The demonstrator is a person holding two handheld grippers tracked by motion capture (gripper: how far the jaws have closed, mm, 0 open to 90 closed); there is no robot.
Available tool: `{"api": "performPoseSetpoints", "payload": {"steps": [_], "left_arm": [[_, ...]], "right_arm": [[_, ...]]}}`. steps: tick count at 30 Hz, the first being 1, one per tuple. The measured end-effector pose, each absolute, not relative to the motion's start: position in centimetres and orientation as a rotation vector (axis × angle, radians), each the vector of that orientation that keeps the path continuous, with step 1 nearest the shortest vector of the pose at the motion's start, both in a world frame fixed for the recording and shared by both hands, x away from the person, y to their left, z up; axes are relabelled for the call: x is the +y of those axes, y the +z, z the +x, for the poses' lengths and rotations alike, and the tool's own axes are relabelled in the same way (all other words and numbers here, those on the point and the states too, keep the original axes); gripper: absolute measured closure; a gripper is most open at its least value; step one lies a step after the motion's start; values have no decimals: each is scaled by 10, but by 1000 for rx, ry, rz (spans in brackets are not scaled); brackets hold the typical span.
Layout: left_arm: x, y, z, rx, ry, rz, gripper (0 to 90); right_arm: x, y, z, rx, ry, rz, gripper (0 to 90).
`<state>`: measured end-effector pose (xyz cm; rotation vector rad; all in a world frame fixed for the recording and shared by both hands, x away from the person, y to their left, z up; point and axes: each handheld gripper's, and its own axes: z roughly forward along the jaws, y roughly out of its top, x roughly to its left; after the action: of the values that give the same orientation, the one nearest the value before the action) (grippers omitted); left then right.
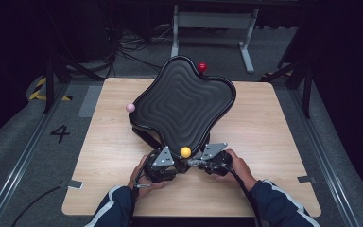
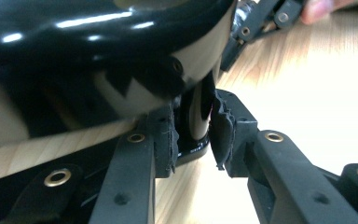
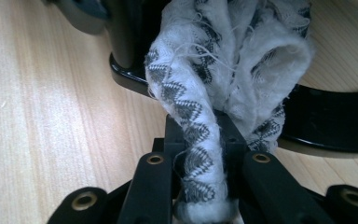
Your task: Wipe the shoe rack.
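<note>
A big black tray with a wavy, ridged inside stands tilted on the wooden bench, its low near edge just in front of both pairs of fingers. At this near edge a yellow ball sits between the two grippers. A pink ball is at the tray's left rim and a red ball at its far rim, both well away from the fingers.

In the left gripper view, the left gripper has the tray's glossy edge between its fingers. The left pad lies against the rim, but the right pad stands a little apart from it, so the fingers are loosely open around the edge, not pressing.

In the right gripper view, the right gripper has its fingers closed tight on a white cloth with a grey zigzag pattern. The cloth rises in a bundle above the fingers and rests against the tray's black rim just beyond them.

From the high view, the person's hands hold both grippers side by side at the bench's near side.
</note>
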<state>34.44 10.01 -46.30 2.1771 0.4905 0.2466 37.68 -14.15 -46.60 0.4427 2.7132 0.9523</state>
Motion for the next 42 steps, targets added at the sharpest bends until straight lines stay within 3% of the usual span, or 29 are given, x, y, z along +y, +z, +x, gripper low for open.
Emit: {"api": "performPoseSetpoints", "payload": {"steps": [13, 22, 27, 42], "left_arm": [[159, -461, 331, 622, 287, 2234, 543], [211, -464, 350, 828, 428, 2160, 461], [222, -469, 373, 960, 445, 2026, 444], [227, -475, 422, 1112, 545, 1990, 420]], "right_arm": [[-145, -465, 382, 2718, 937, 467, 790], [-146, -465, 383, 2720, 936, 461, 793], [-147, -466, 384, 2715, 943, 467, 794], [-151, -466, 386, 2708, 938, 476, 794]]}}
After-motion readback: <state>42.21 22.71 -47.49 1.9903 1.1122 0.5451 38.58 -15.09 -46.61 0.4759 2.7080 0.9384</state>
